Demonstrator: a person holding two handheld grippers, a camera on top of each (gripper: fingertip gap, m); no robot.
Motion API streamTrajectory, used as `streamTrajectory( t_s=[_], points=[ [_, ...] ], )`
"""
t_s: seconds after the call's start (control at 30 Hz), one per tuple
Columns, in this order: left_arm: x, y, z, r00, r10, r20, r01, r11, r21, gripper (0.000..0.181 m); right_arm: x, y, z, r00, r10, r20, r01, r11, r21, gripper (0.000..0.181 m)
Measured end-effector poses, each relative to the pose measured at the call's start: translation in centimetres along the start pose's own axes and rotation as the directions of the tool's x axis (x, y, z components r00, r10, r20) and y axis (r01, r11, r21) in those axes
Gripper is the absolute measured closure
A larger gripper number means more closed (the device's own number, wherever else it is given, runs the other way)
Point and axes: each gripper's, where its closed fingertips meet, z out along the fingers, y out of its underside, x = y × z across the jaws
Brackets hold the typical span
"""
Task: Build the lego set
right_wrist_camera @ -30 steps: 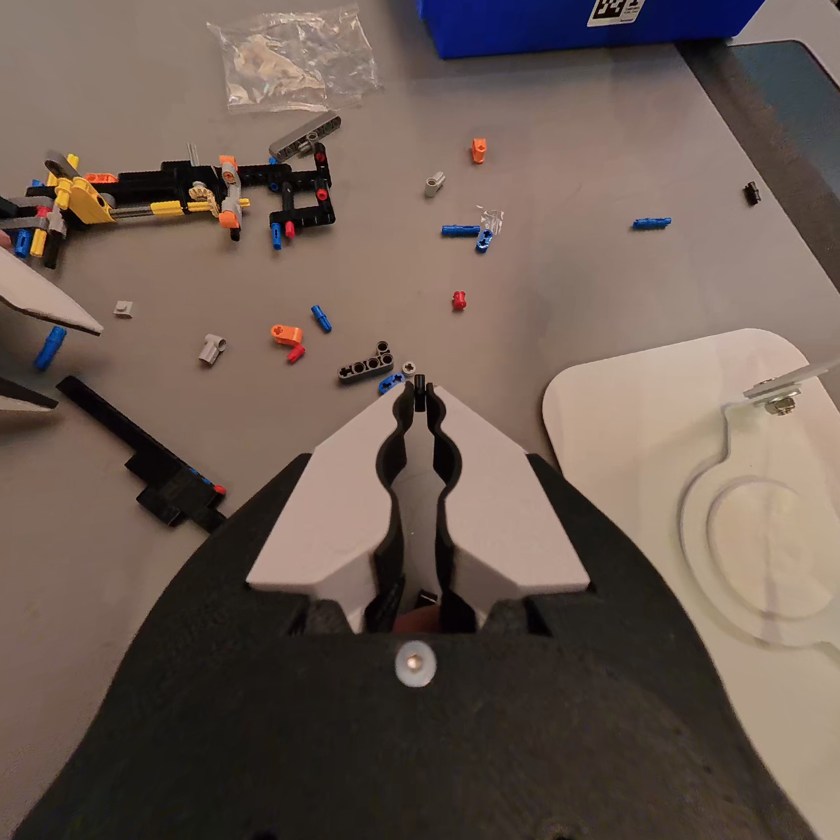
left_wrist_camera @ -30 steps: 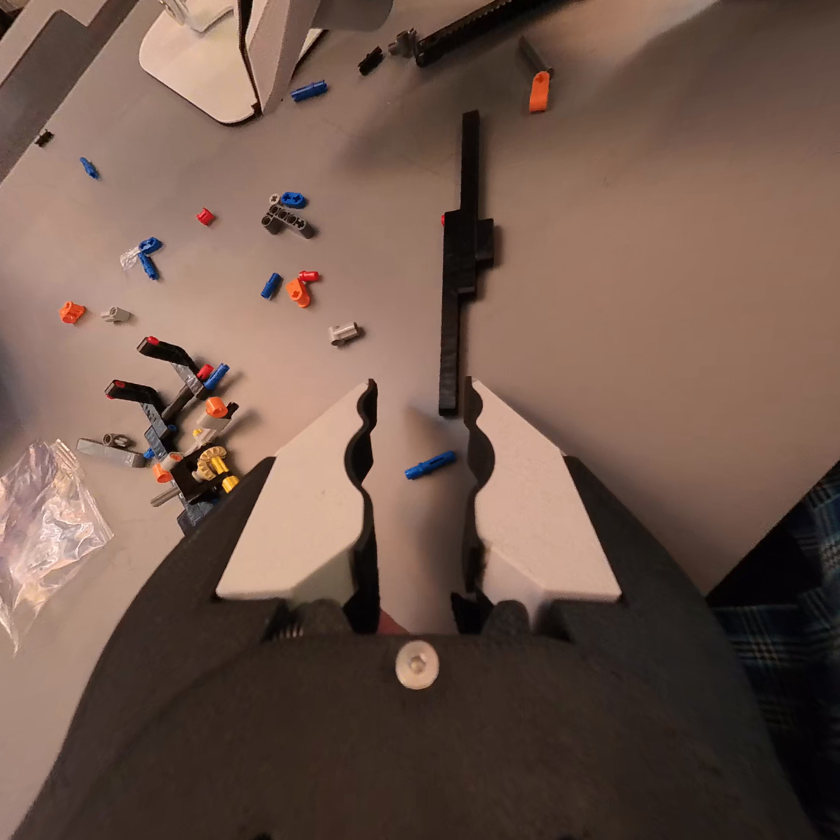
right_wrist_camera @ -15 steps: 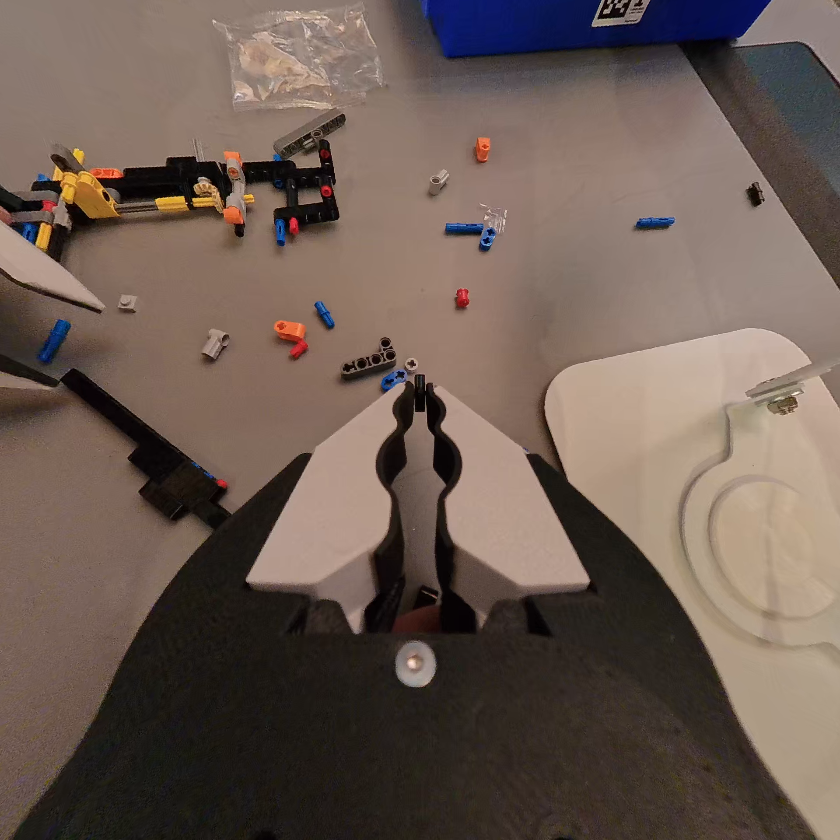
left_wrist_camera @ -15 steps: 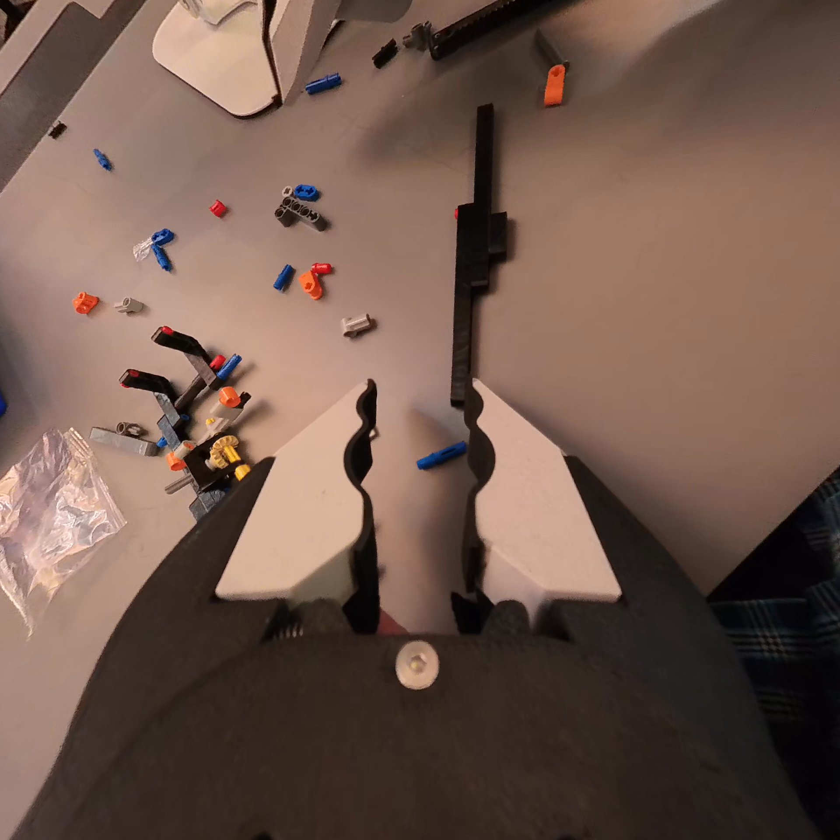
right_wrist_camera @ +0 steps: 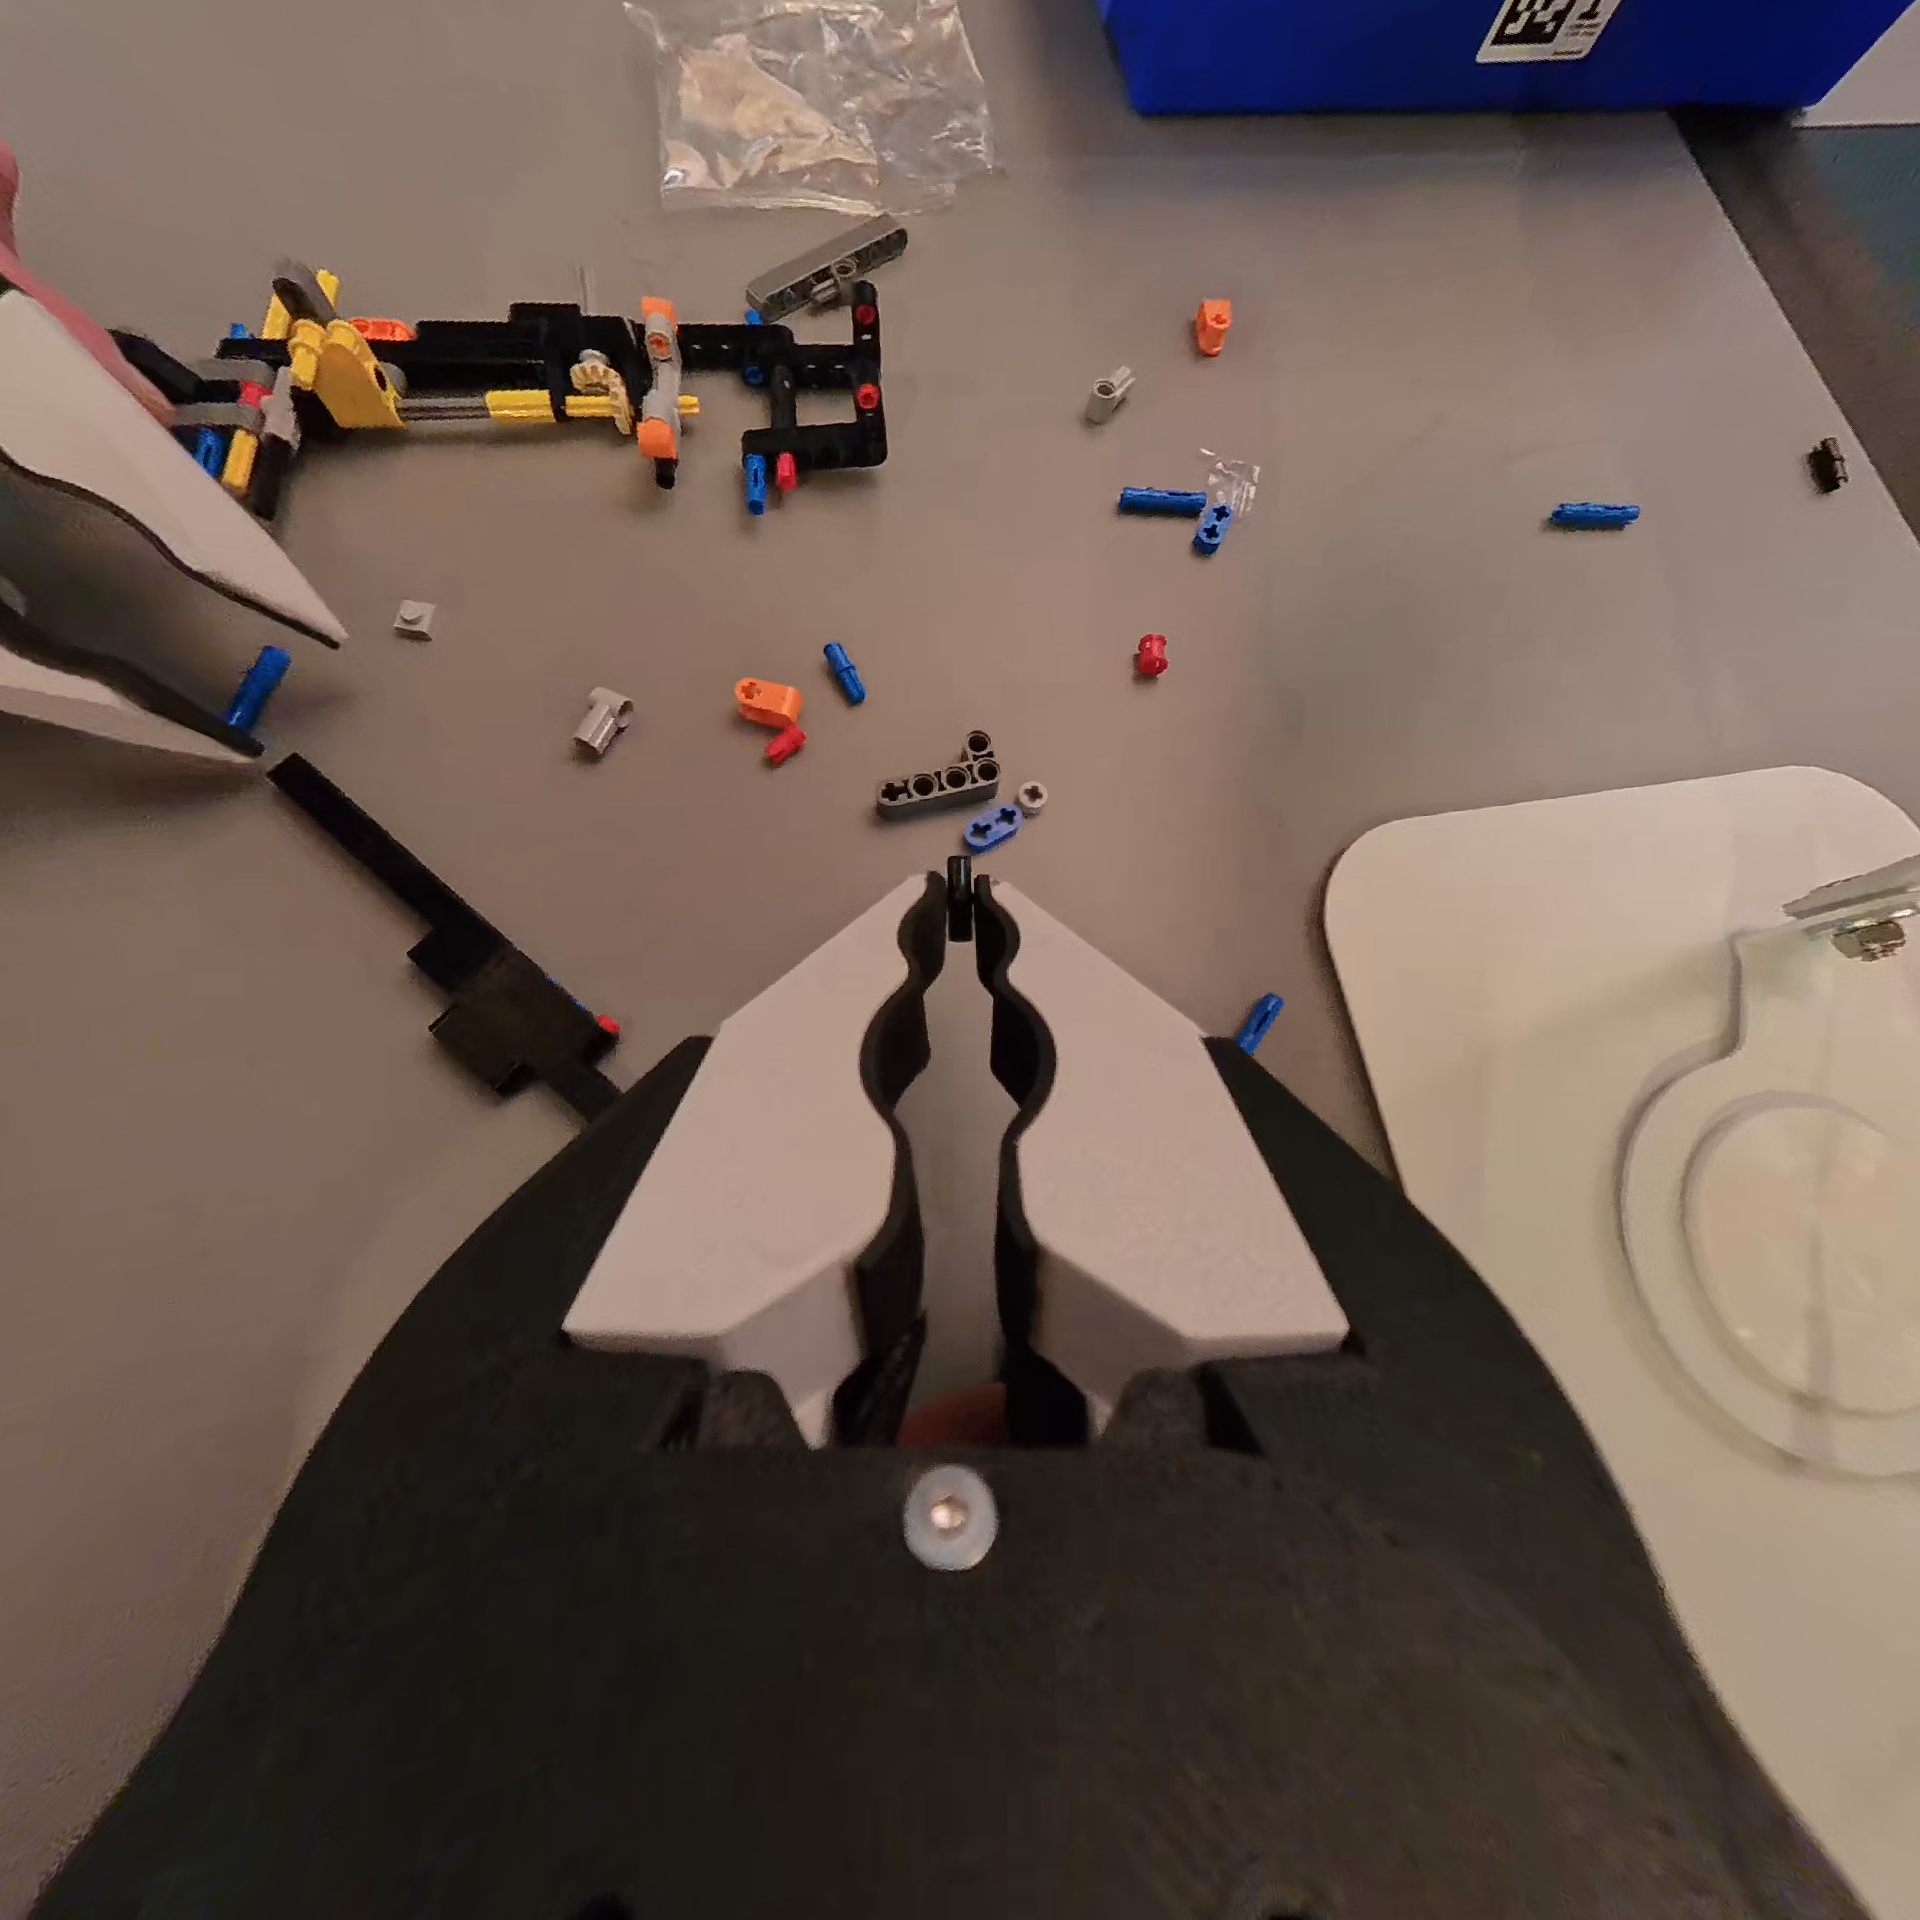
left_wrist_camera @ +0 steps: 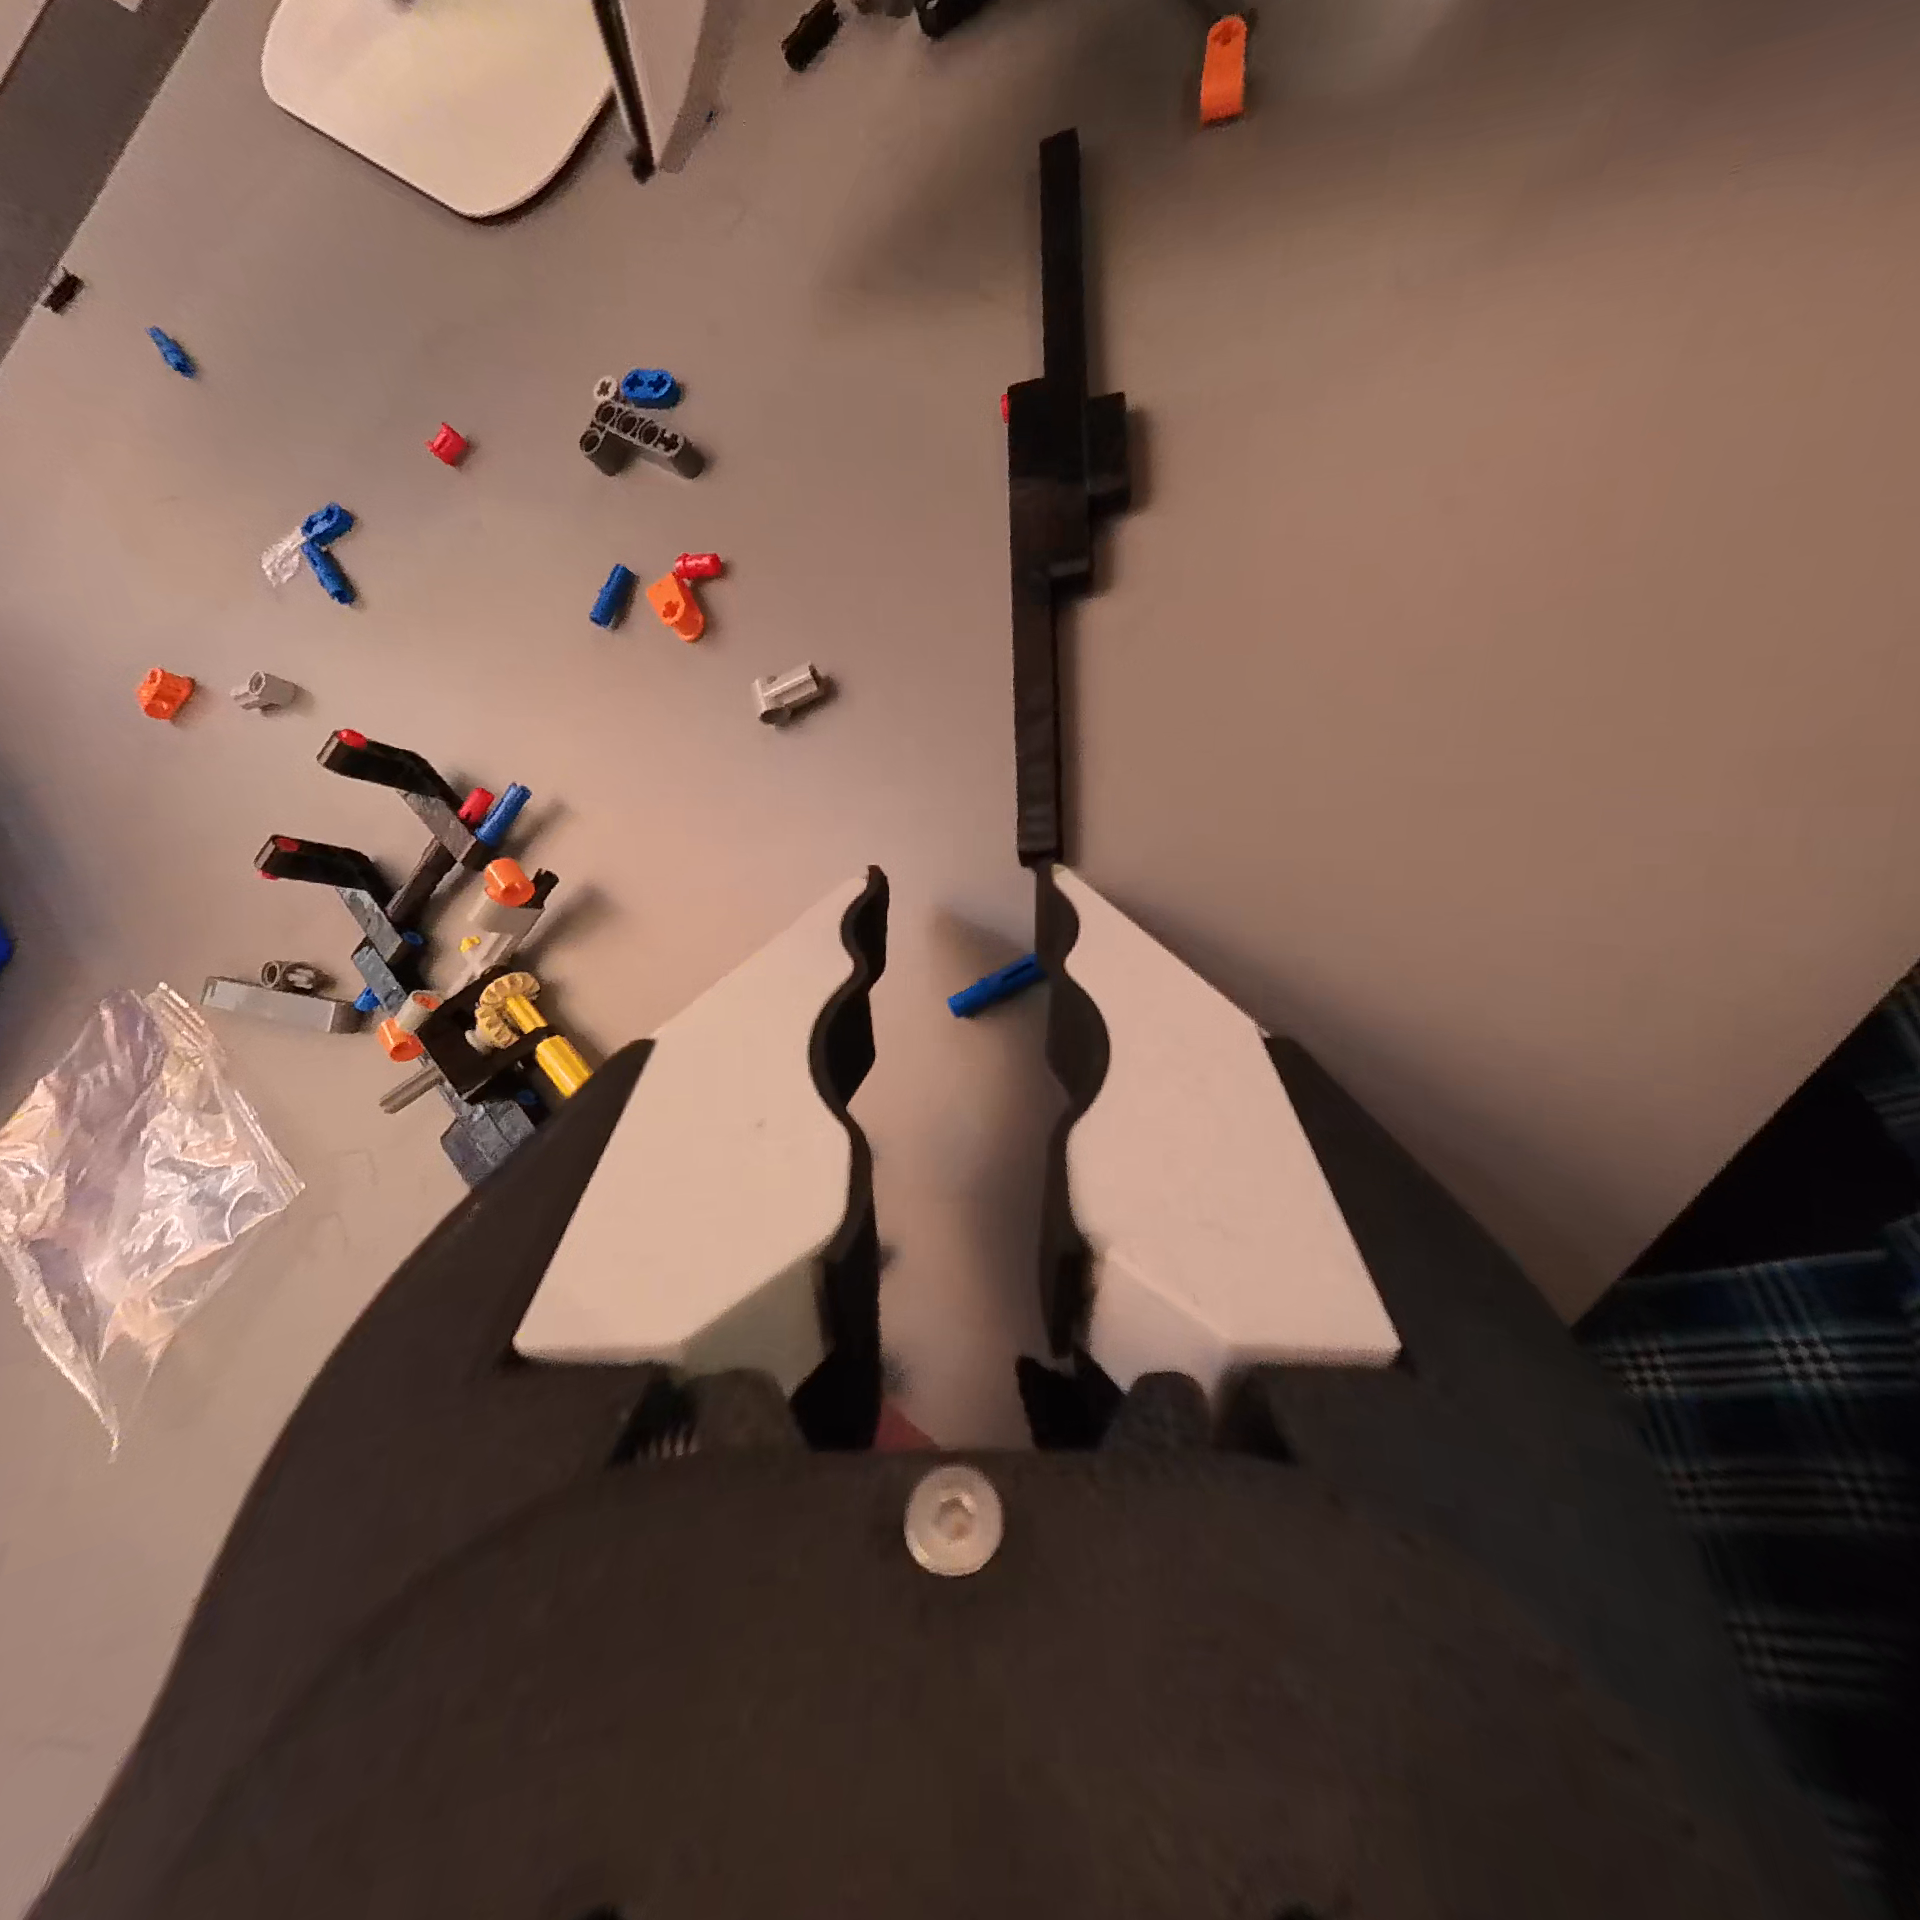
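Left hand-held gripper (left_wrist_camera: pixel 961 883) has slid forward — jaws still apart and empty, its right tip now at the near end of the long black beam (left_wrist_camera: pixel 1044 644), a blue pin (left_wrist_camera: pixel 992 987) lying between the fingers. Right hand-held gripper (right_wrist_camera: pixel 961 899) stays clamped on a small black pin (right_wrist_camera: pixel 960 896) above the tabletop (right_wrist_camera: pixel 1403 644). Likely next: steady the beam, then insert the pin.

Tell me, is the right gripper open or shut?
Shut: the right gripper pinches a small black pin between its fingertips.

Grey table (right_wrist_camera: pixel 1455 644) strewn with loose Lego pieces (right_wrist_camera: pixel 769 701)
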Motion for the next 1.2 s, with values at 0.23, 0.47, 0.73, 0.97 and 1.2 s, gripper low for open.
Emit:
streamTrajectory(
  t_s=[0.23, 0.47, 0.73, 0.97, 1.2],
  points=[
    [1.2, -1.1, -0.9, 0.996, 0.012, -0.084, -0.005, 0.997, 0.077, 0.166, 0.0, 0.2, -0.1, 1.0, 0.005, 0.006, -0.005, 1.0, 0.011, 0.179],
    [2.4, -1.0, -0.1, 0.992, 0.084, -0.094, -0.079, 0.995, 0.054, 0.165, -0.1, 0.0, -0.3, 1.0, -0.002, 0.0, 0.002, 1.0, 0.016, 0.179],
    [2.8, -1.5, 0.0, 0.991, 0.098, -0.093, -0.094, 0.994, 0.048, 0.159, -0.2, -0.3, -0.5, 1.0, -0.007, -0.004, 0.007, 1.0, 0.026, 0.179],
    [3.2, -1.3, 0.6, 0.987, 0.034, -0.158, -0.031, 0.999, 0.018, 0.148, -0.2, -0.2, -0.5, 1.0, -0.001, 0.003, 0.001, 1.0, 0.026, 0.179],
    [3.1, -2.9, 0.3, 0.985, 0.03, -0.173, -0.02, 0.998, 0.063, 0.145, -0.2, -0.2, -0.5, 1.0, 0.006, 0.005, -0.006, 1.0, 0.028, 0.179]
  ],
)
